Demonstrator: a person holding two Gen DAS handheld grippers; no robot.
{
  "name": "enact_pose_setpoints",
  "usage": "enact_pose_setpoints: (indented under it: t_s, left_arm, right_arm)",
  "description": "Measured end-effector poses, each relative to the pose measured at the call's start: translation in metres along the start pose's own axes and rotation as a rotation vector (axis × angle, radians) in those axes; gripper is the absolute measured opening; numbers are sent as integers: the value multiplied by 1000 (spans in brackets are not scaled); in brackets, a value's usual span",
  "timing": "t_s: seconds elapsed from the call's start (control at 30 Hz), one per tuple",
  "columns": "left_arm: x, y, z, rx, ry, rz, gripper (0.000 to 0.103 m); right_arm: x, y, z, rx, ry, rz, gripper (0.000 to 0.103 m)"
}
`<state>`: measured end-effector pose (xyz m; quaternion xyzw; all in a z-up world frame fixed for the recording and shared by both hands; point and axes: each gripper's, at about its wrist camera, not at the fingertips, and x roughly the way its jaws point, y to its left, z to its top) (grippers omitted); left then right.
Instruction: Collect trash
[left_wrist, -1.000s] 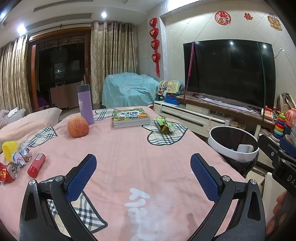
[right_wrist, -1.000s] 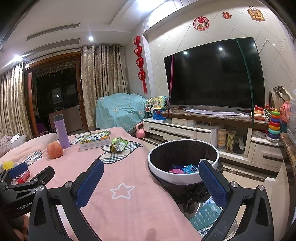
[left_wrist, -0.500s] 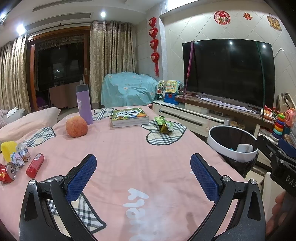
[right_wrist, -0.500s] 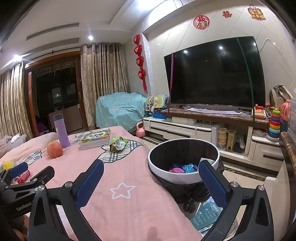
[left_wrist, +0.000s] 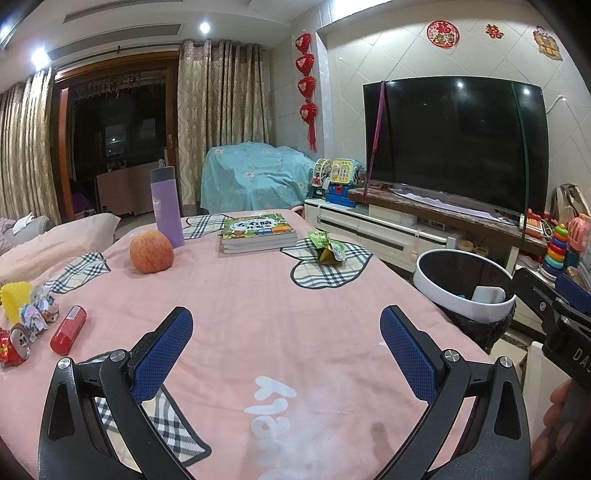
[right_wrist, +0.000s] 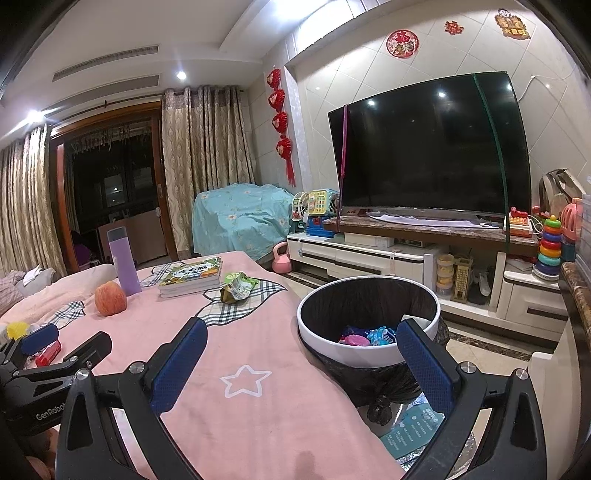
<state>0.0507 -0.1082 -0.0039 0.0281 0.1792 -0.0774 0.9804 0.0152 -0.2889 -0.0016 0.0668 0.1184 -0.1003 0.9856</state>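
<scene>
Pink tablecloth (left_wrist: 258, 317) looks unchanged over the last second. Both the left gripper (left_wrist: 286, 341) and right gripper (right_wrist: 299, 356) hover spread and empty, so the green wrapper (left_wrist: 327, 245) awaits the bin (right_wrist: 369, 354).

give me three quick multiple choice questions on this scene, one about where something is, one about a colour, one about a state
1. Where is the green wrapper?
A. in the bin
B. on a plaid heart patch of the pink cloth
C. on the books

2. What colour is the bottle behind the apple?
A. purple
B. red
C. yellow

3. How is the right gripper?
A. shut on a wrapper
B. shut, empty
C. open, empty

Answers: 1 B, it lies on the checked patch right of the books. 2 A, its body is lilac with a grey cap. 3 C, its blue pads stand wide apart with nothing between, near the bin.
</scene>
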Motion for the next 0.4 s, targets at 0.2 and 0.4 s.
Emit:
enact_pose_setpoints:
  t_s: [0.2,0.4]
  left_arm:
    - [4,-1,1,2,9,-7,103]
    - [8,2,1,-13,22,-16,103]
  right_arm:
    - [3,-1,0,3,9,1,103]
    - [7,-4,2,9,22,-3,103]
